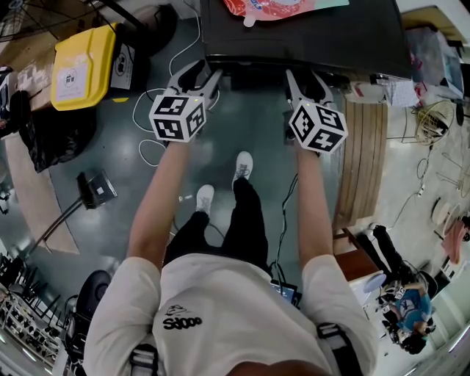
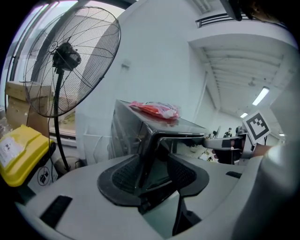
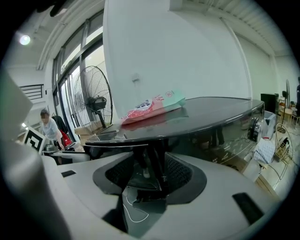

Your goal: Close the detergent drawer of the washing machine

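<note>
Status: we are standing at the front of the washing machine (image 1: 308, 37) with both tools up at its top front edge. We take the detergent drawer (image 1: 258, 77) to be the dark block just under that edge, on the left part of the front, between the two tools. It is dark on dark, so we cannot tell whether it sits flush or pokes out a little. Our read is that the closing push is at its end or done, because neither tool grips anything and no long drawer body shows out over the floor. What is left is to confirm the face is flush, give it one more nudge if not, then back off. The left tool (image 1: 208, 70) has its jaws wide with nothing between the pads (image 2: 123, 176). In its own view the machine's front corner sits beyond the gap. The right tool (image 1: 301, 75) also has its jaws wide and empty, and the top's front lip runs across past its gap. We cannot tell whether either tip touches the drawer's sides. A pink detergent pouch (image 1: 273, 7) lies on the lid, clear of both tools.
</note>
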{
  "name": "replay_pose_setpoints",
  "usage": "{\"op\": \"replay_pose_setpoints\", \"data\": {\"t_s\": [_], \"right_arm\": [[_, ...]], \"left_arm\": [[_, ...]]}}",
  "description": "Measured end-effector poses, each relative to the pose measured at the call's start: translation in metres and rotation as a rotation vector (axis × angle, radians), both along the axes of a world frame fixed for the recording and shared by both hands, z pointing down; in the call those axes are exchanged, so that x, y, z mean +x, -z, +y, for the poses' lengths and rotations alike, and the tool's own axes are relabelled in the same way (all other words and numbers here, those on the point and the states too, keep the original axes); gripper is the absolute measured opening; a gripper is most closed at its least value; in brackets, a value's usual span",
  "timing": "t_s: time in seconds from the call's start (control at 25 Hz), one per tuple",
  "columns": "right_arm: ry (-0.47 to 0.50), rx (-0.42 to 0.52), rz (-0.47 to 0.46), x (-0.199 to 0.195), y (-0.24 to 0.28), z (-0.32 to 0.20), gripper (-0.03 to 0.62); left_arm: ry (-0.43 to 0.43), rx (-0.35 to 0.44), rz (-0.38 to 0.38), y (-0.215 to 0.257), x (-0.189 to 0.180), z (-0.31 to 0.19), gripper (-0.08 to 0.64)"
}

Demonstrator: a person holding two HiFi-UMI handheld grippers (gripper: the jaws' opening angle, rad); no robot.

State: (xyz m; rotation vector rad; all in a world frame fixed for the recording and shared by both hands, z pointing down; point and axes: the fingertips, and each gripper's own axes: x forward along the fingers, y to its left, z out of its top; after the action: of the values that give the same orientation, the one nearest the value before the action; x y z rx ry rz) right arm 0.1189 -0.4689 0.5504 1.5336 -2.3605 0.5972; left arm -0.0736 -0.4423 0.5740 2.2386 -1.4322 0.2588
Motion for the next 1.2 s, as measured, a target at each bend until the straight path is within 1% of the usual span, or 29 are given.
{"op": "replay_pose_setpoints", "data": {"t_s": [0.12,0.24,0.36,0.44,0.56,0.72,0.84,0.96,1.04,1.12,1.2], "right_arm": [[-0.008,0.003,0.008,0.0,0.0,-0.001,0.187],[-0.03,0.0,0.005,0.0,-0.001,-0.002,0.187],[-0.1,-0.009,-0.001,0.002,-0.001,-0.007,0.193],[-0.135,-0.002,-0.002,0.001,-0.001,-0.008,0.193],[-0.147,0.01,-0.009,0.001,0.0,-0.01,0.193],[-0.135,0.012,-0.014,0.002,0.0,-0.011,0.195],[-0.13,0.013,-0.011,0.002,0.0,-0.011,0.195],[-0.123,0.001,0.026,0.002,0.0,-0.007,0.193],[-0.123,-0.019,0.051,0.002,0.002,-0.002,0.193],[-0.119,-0.026,0.066,0.004,0.008,0.007,0.193],[-0.115,-0.024,0.079,0.005,0.015,0.019,0.192]], "left_arm": [[0.018,-0.01,0.038,-0.002,-0.002,-0.001,0.211],[0.035,-0.004,0.025,-0.002,-0.005,-0.003,0.224],[0.07,-0.017,0.03,-0.003,-0.007,-0.01,0.222],[0.069,-0.014,0.023,-0.003,-0.007,-0.013,0.224],[0.071,-0.002,0.023,-0.003,-0.007,-0.014,0.224],[0.08,0.025,-0.037,0.0,-0.007,-0.016,0.224],[0.089,0.02,-0.06,0.0,-0.007,-0.015,0.224],[0.088,0.003,-0.154,0.002,-0.007,-0.01,0.217],[0.083,-0.017,-0.197,0.004,-0.006,-0.004,0.2],[0.06,-0.027,-0.202,0.008,-0.003,0.006,0.199],[0.023,-0.029,-0.182,0.014,0.0,0.018,0.199]]}}
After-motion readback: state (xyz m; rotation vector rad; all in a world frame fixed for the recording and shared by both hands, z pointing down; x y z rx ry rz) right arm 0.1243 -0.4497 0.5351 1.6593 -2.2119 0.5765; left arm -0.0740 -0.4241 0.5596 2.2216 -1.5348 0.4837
